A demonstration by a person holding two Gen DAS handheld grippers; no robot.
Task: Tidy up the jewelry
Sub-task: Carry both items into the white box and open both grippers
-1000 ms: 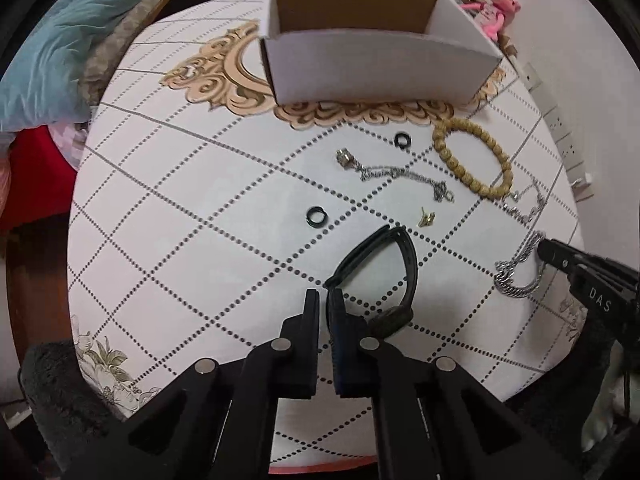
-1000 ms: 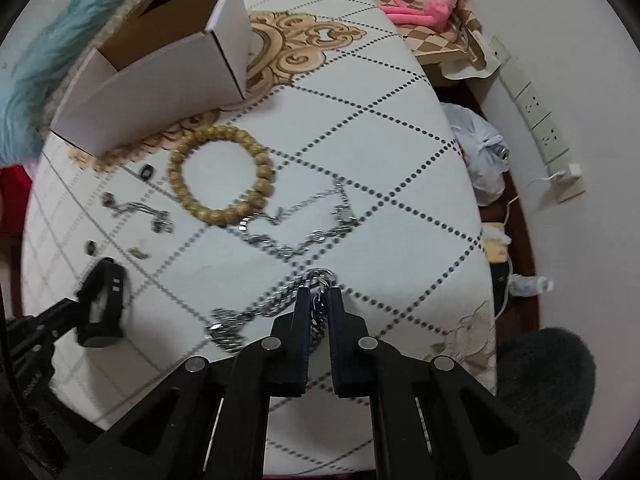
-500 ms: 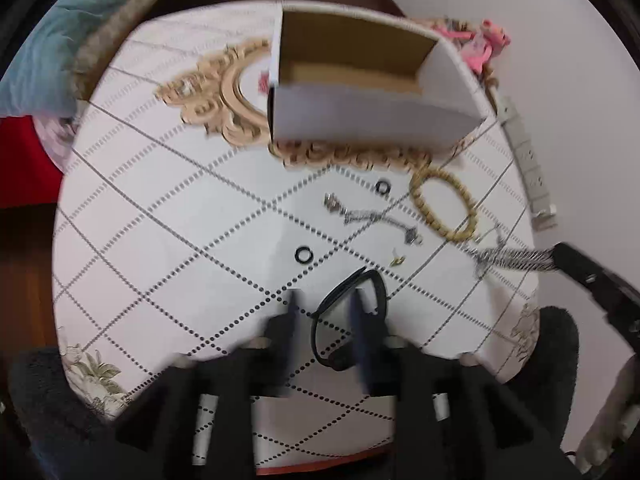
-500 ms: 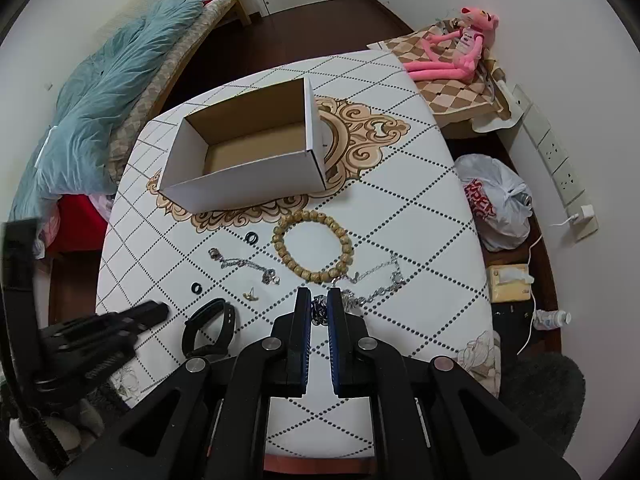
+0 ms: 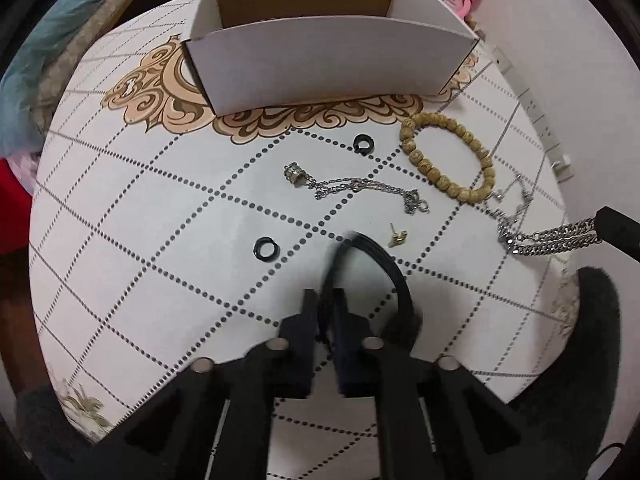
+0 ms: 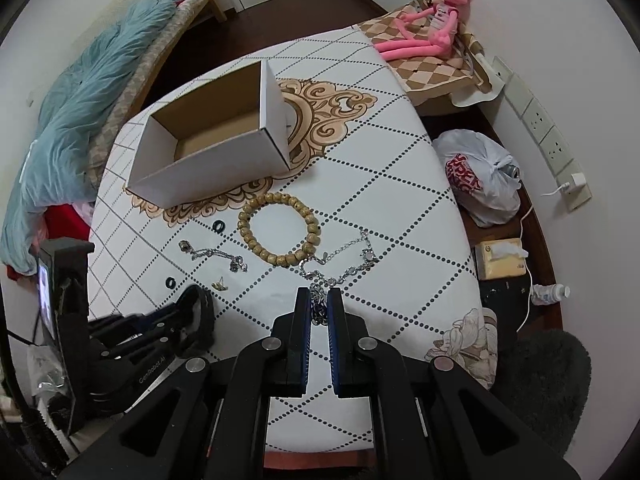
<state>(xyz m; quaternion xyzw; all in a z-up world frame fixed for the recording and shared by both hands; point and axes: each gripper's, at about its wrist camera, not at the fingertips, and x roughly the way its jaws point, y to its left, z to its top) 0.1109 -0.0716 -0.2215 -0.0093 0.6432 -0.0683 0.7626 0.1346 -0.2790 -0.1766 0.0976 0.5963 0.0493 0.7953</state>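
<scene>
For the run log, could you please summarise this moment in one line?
left gripper: shut on black band | right gripper: shut on steel chain | box: empty

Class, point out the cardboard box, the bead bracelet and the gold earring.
cardboard box (image 6: 208, 168), right wrist view, white front wall.
bead bracelet (image 6: 312, 227), right wrist view, a bead on the right side.
gold earring (image 5: 398, 237), left wrist view, its middle.
</scene>
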